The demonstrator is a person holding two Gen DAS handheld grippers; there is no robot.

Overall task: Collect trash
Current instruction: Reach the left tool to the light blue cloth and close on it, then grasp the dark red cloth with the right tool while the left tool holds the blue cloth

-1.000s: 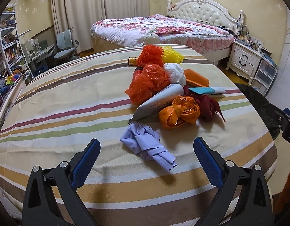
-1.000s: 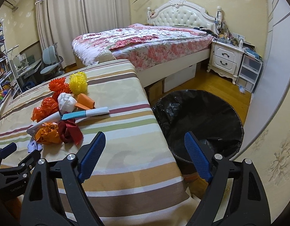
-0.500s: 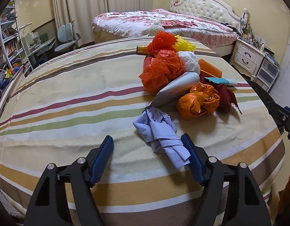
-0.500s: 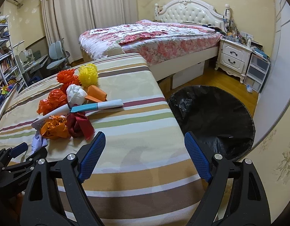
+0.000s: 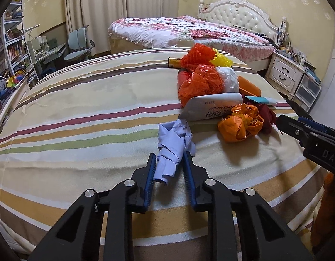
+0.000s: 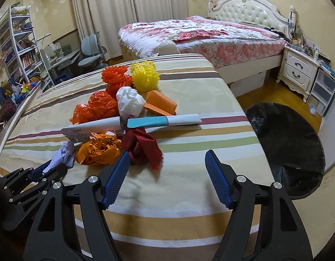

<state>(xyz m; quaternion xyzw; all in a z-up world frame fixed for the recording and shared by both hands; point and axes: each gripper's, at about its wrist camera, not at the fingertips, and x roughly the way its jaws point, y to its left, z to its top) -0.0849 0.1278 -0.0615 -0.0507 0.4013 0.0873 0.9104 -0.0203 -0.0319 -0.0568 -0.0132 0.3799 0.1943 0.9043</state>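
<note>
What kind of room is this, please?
Most likely a home bedroom: a made bed with a white padded headboard, a nightstand beside it, and a bookshelf near a desk.

bed (image 6: 200, 34): floral cover, white tufted headboard, beyond the striped tablecloth's (image 6: 185, 100) far edge
nightstand (image 6: 298, 71): white, at the bed's right side
desk chair (image 5: 78, 45): pale, by the curtains (image 5: 128, 10)
bookshelf (image 6: 19, 43): far left wall

Left of my right gripper (image 6: 167, 167), I see the lilac paper (image 6: 60, 155) mostly hidden behind the orange bag (image 6: 97, 150).
</note>
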